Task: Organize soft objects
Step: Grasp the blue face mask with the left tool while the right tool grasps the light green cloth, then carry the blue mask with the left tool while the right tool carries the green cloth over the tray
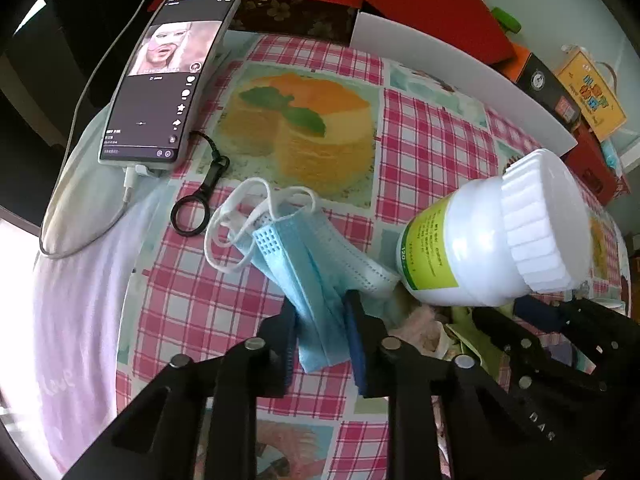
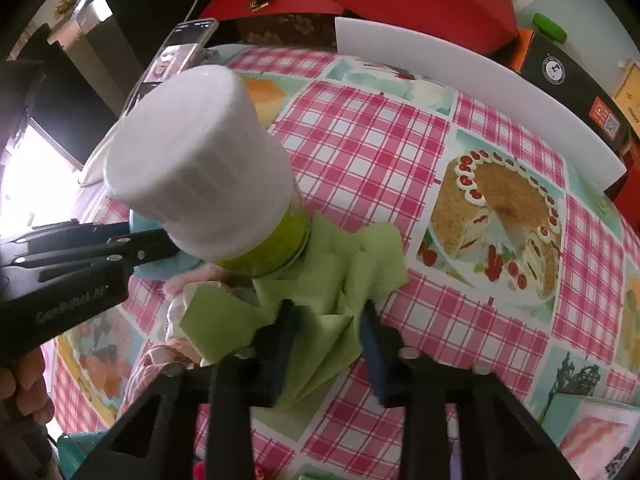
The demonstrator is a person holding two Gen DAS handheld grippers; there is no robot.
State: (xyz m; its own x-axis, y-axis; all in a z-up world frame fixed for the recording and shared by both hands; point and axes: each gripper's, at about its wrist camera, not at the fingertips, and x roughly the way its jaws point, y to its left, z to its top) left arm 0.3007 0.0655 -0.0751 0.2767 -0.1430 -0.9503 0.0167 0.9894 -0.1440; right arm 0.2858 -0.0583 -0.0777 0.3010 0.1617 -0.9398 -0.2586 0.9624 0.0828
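Left wrist view: the left gripper (image 1: pixel 320 332) pinches the blue face mask (image 1: pixel 304 264) lying on the checked tablecloth (image 1: pixel 432 148) beside the white bottle (image 1: pixel 492 236). It looks light and floppy.

Right wrist view: the right gripper (image 2: pixel 328 328) squeezes the green cloth (image 2: pixel 320 304) by the bottle; it is soft, so grab a thick fold.

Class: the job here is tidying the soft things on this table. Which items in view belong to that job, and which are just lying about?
Part of the job:
blue face mask, pinched in the left hand-held gripper
green cloth, between the fingers of the right hand-held gripper

Just lying about:
white bottle
phone
black ring strap
white board
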